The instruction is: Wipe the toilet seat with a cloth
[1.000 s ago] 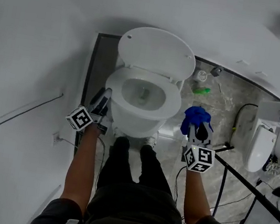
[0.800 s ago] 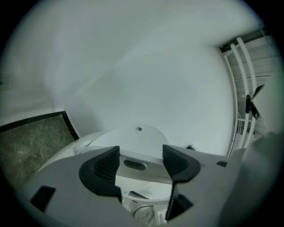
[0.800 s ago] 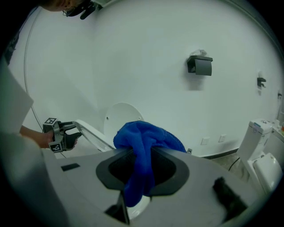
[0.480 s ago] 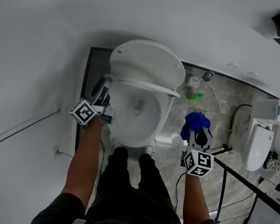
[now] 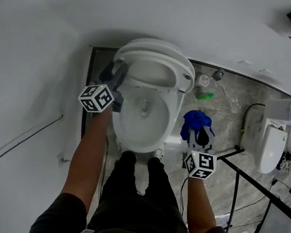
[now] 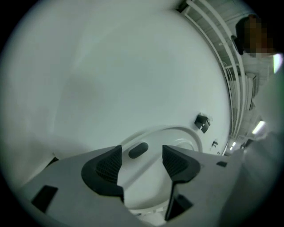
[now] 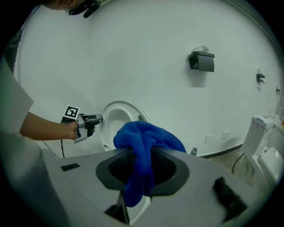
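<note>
The toilet seat (image 5: 154,71) stands tilted up over the bowl (image 5: 142,119), with the lid just behind it. From the head view the two are hard to separate. The left tool (image 5: 117,73) sits at the seat's left edge with its pads spread. In the left gripper view (image 6: 140,162) the white underside of the seat (image 6: 177,138) and a dark oval bumper (image 6: 138,150) fill the gap between them. I cannot tell whether either pad touches the seat.

The right tool (image 5: 198,132) hangs to the right of the bowl, well apart from the seat. It is pinching a blue cloth (image 5: 194,121). In the right gripper view (image 7: 142,167) the cloth (image 7: 144,137) bunches above the pads and trails down between them. It hides the pad faces and part of the seat (image 7: 116,116) beyond.

On the far wall is a dark paper holder (image 7: 202,61). A green bottle (image 5: 205,96) lies on the marbled floor (image 5: 228,119) right of the toilet. A second white unit (image 5: 270,145) stands farther right, partly cut off. The person's legs and shoes hide the near foot of the bowl.
</note>
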